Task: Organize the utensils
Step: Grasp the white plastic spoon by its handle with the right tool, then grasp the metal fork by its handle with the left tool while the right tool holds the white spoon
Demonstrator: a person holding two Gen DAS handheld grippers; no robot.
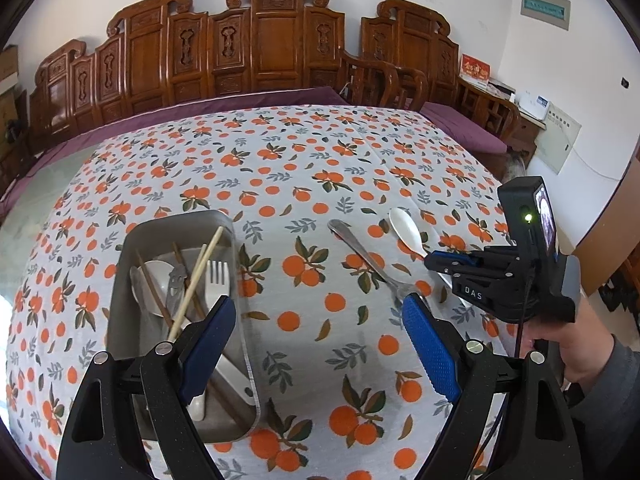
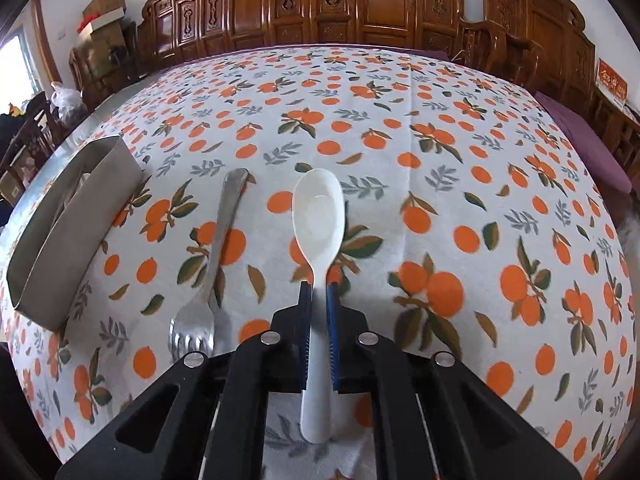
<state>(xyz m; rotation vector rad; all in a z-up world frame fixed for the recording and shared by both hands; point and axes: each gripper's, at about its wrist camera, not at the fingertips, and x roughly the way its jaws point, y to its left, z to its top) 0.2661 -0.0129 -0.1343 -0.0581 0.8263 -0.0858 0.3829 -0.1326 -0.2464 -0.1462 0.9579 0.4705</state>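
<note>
Right gripper (image 2: 319, 300) clamped on white spoon (image 2: 318, 216); left gripper (image 1: 318, 334) open, empty.

Left wrist view, left to right: metal tray (image 1: 132, 240) at lower left holds chopsticks, a white fork and spoons; left fingers wide apart over the tablecloth (image 1: 304, 152); metal fork (image 1: 362, 254) centre; white spoon right of it, right gripper's fingers together on its handle at right edge.
</note>
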